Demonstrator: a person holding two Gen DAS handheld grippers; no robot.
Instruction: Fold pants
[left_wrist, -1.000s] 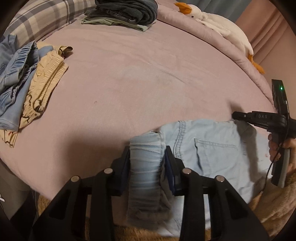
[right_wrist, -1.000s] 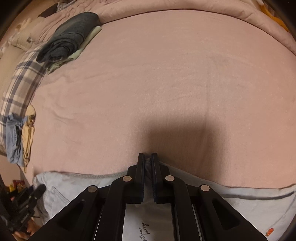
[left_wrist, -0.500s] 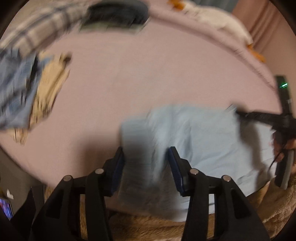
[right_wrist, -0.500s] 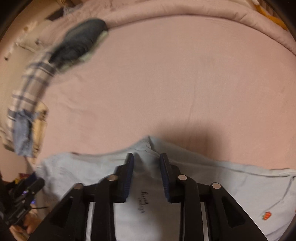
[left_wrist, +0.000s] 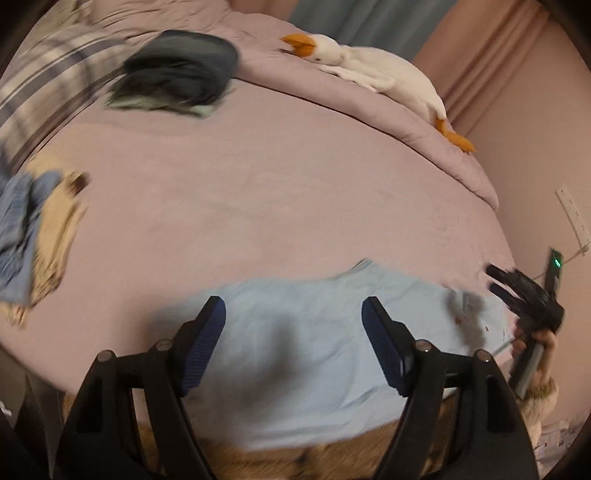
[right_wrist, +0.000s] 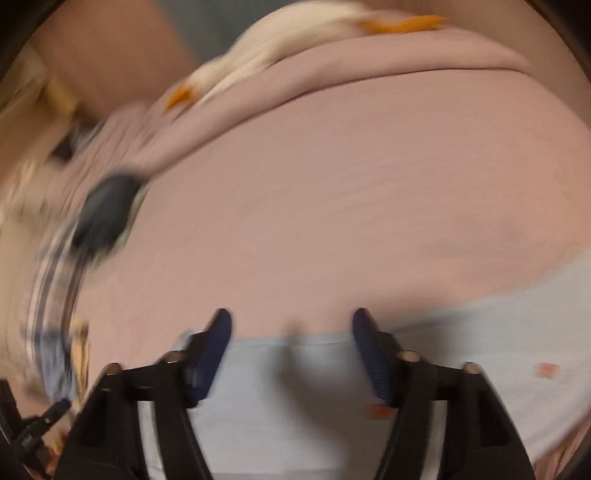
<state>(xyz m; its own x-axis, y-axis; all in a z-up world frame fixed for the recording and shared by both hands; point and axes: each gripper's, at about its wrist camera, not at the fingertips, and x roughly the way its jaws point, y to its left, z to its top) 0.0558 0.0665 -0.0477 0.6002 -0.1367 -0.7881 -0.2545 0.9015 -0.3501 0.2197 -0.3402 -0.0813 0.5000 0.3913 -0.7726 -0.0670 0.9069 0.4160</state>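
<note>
The light blue pants lie flat on the pink bed near its front edge, also visible below the right gripper as pale blue cloth. My left gripper hovers above them, its jaws opening wide, nothing pinched between the blue pads. My right gripper is also opening above the pants' far edge, with no cloth between its pads. In the left wrist view the right gripper shows at the pants' right end, held by a hand.
A pile of folded dark clothes sits at the back of the pink bed. Blue and yellow garments lie at the left. A white goose plush rests along the back right. A plaid pillow is far left.
Both grippers let go of the pants and opened wide. The left one rose and pulled back; the right one swung sideways and rolled, and its view is now blurred.
</note>
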